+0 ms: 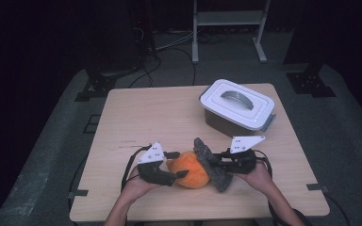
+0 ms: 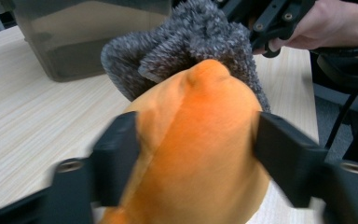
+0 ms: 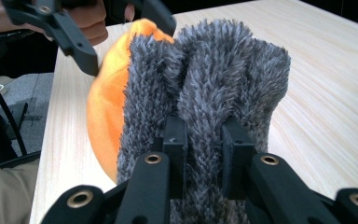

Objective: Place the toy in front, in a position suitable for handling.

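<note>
A round orange plush (image 1: 192, 170) lies near the table's front edge, with a grey fuzzy cloth (image 1: 220, 180) standing against its right side. My left gripper (image 1: 178, 164) comes in from the left and is shut on the plush's left end; in the left gripper view the two jaws press both sides of the orange plush (image 2: 205, 107). From the right, my right gripper (image 1: 215, 162) is shut on a fold of the grey cloth (image 3: 214, 70), pinched between its jaws. The orange plush (image 3: 106, 93) bulges out behind the cloth.
A grey container with a white handled lid (image 1: 238, 106) stands shut at the back right of the wooden table (image 1: 146, 113). Dark floor, cables and a metal stand lie beyond the far edge.
</note>
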